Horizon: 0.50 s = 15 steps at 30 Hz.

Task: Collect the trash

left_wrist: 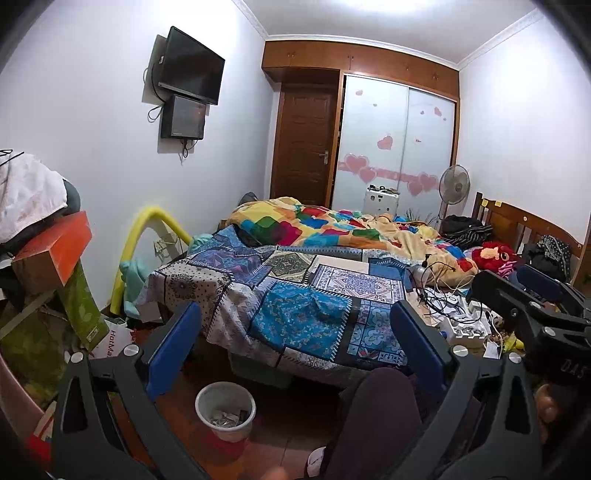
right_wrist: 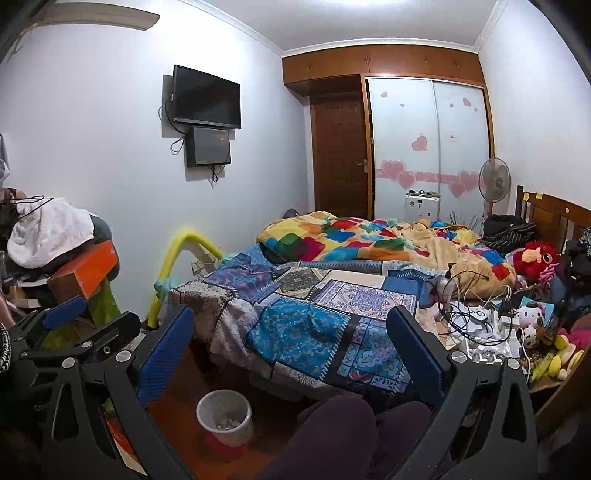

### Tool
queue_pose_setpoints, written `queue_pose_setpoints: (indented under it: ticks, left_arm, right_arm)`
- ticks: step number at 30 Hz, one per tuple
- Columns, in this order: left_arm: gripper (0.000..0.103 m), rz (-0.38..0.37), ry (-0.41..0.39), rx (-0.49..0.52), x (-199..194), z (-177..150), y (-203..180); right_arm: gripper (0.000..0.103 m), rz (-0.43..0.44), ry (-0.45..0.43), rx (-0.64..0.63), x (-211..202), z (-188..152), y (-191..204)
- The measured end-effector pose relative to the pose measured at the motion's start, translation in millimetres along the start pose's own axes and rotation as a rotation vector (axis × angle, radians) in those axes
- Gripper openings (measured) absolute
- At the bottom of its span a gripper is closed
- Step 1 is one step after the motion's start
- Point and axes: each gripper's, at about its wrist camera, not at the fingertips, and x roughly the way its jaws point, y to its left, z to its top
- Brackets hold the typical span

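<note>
Both grippers, left gripper (left_wrist: 295, 354) and right gripper (right_wrist: 291, 356), hang wide open and empty, apparently for scanning, with the white wastebasket (left_wrist: 225, 410) at seven o'clock by the bed (left_wrist: 295, 295).

Both my cameras show the room fairly bright, lit from overhead: the ceiling (left_wrist: 369, 18) ahead of and above my tools blows out to a white glare, and the walls take an even, cool, bluish wash. The television (right_wrist: 207, 98), up and to the left of my right tool, throws a soft shadow on the wall behind it. Down low, close to my tools, the floor under the bed edge (left_wrist: 258, 369) sinks into dim shade. The fisheye bends the wall corners and cornice lines into curves, and dark vignetting eats the frame corners. My tools' nearest parts look soft, and fine detail is smeared and slightly grainy throughout.
</note>
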Motion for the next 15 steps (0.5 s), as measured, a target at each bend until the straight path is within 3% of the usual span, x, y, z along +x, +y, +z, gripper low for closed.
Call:
queue_pose_setpoints:
  ticks: [15]
  left_arm:
    - [0.103,-0.006,-0.002,-0.006,-0.3,-0.4,-0.5]
  right_arm:
    - [0.103,0.0,-0.005,-0.002,-1.3,0.1,-2.2]
